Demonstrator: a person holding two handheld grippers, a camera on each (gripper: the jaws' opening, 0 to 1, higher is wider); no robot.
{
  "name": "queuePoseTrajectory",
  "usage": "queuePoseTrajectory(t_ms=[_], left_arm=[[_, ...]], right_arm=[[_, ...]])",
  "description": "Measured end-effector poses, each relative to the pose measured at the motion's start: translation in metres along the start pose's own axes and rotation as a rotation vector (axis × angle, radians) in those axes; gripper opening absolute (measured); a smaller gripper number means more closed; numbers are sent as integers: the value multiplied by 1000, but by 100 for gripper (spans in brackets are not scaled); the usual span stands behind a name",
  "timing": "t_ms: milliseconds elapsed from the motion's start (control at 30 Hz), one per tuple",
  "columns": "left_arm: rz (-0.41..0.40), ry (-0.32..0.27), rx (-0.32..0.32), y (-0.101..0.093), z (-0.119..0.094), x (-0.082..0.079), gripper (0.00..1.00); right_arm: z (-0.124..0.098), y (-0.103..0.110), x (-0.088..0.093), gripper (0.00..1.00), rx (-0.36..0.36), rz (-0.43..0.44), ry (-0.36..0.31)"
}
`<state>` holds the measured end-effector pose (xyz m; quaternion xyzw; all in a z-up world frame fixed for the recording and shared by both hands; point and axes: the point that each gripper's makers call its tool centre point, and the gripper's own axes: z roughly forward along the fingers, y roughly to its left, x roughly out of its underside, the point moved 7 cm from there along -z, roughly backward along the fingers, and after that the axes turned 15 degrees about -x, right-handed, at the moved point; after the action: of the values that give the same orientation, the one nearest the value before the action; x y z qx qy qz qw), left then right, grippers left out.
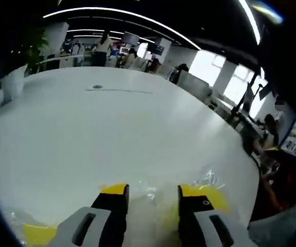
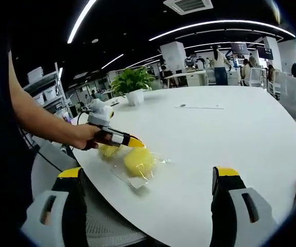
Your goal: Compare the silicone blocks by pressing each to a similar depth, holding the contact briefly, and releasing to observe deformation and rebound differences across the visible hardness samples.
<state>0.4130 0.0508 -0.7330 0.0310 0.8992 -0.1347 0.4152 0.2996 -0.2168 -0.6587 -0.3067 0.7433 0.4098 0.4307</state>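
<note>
The yellow silicone blocks (image 2: 137,160) lie in a clear plastic bag (image 2: 137,172) near the edge of a big round white table (image 2: 230,134). In the right gripper view, two yellow lumps can be made out inside the wrapping, one larger and nearer, one smaller and partly under the left gripper (image 2: 132,141). That gripper is held in a person's hand (image 2: 83,136) reaching in from the left, and its yellow tips rest on or just above the bag; from here its jaws look close together, though how far apart they are cannot be told.

The left gripper view gives the close look: the left gripper (image 1: 153,198) has its two black, yellow-tipped jaws set apart with a modest gap, and the crinkled bag (image 1: 153,206) shows between and beneath them, with yellow of the blocks (image 1: 209,198) showing at both sides.

The right gripper (image 2: 148,190) hangs off the table edge, its jaws spread wide and holding nothing, well apart from the bag.

Farther out, a potted plant (image 2: 132,85) stands on the far side of the table, and behind it an open office with desks and people standing (image 2: 220,62) under long ceiling lights.
</note>
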Motion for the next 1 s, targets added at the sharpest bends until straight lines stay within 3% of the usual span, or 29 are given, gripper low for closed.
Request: queuePoseTrajectory(t_ms=[33, 67, 167, 200, 267, 333, 467, 567, 800, 933, 1000], left_arm=[[3, -37, 37, -2, -7, -7, 51], [16, -37, 50, -2, -13, -10, 53], [52, -76, 44, 6, -30, -22, 59], [63, -112, 9, 14, -38, -29, 66], [65, -181, 68, 15, -50, -40, 80], [107, -254, 56, 25, -65, -51, 100], [195, -288, 26, 48, -102, -55, 100], [185, -252, 59, 60, -125, -47, 100], [212, -256, 31, 84, -162, -27, 100], [151, -262, 17, 101, -179, -12, 100], [160, -260, 15, 107, -185, -5, 100]], right_arm=[[0, -1, -1, 96, 6, -6, 1], [-1, -1, -1, 96, 7, -6, 0], [-1, -4, -2, 96, 14, -14, 1], [-1, -5, -3, 96, 17, -15, 3], [-1, -7, -6, 96, 23, -16, -11], [-1, -8, -8, 96, 24, -15, -21], [3, -10, -11, 96, 28, -22, -33], [5, -11, -14, 96, 30, -38, -41], [11, -7, -17, 96, 30, -92, -13], [13, -1, -15, 96, 20, -102, -12], [13, -1, -11, 96, 22, -100, -12]])
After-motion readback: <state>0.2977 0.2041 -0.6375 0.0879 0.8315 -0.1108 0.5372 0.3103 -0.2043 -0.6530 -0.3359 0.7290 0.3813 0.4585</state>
